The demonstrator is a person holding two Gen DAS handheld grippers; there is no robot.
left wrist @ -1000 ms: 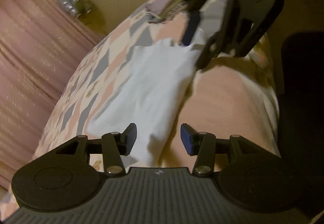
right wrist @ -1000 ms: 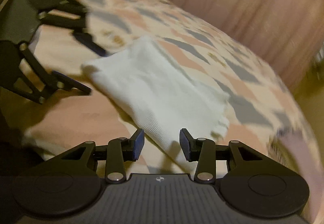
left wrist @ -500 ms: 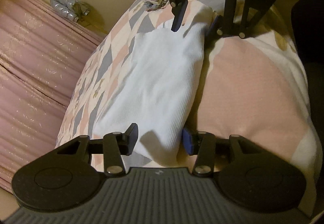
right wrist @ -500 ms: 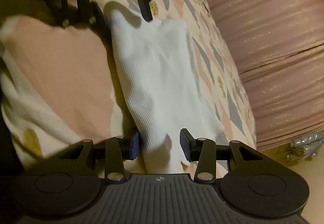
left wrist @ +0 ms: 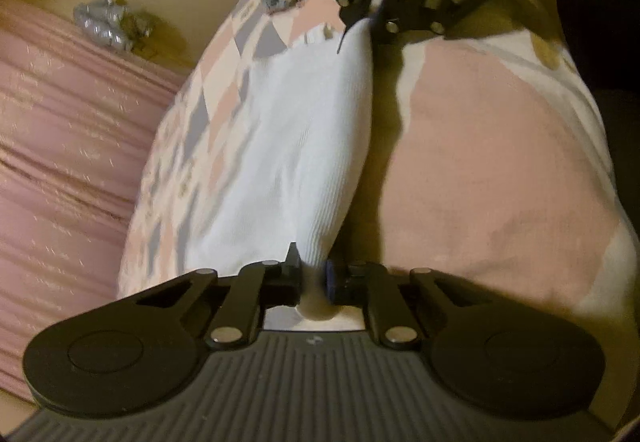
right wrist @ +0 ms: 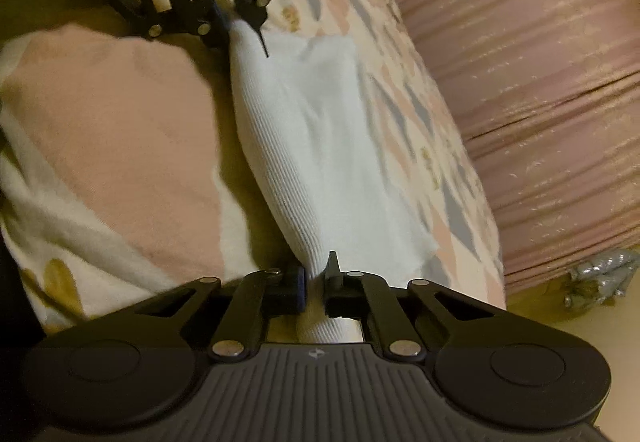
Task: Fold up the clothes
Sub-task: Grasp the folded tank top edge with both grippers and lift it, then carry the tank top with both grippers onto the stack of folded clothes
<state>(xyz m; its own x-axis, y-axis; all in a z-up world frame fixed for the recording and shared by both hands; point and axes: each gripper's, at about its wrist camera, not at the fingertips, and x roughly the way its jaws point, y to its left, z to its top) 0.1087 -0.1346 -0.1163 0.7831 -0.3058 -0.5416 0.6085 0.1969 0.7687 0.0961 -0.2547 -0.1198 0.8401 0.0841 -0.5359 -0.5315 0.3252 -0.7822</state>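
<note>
Both claws, spread approx. 0.5 s ago, are now pinched on the white ribbed garment: left gripper at one end, right gripper opposite, near the bed edge. Ends should be lifted evenly, kept taut, w/o twist.

Both claws — right claw, left claw — pinch the white garment.

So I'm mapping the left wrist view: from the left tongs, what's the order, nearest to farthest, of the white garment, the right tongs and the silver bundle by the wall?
1. White garment: clamped in the left tongs.
2. Right tongs: straight ahead, gripping the garment's far end.
3. Silver bundle: far upper left, on the floor by the wall.
</note>
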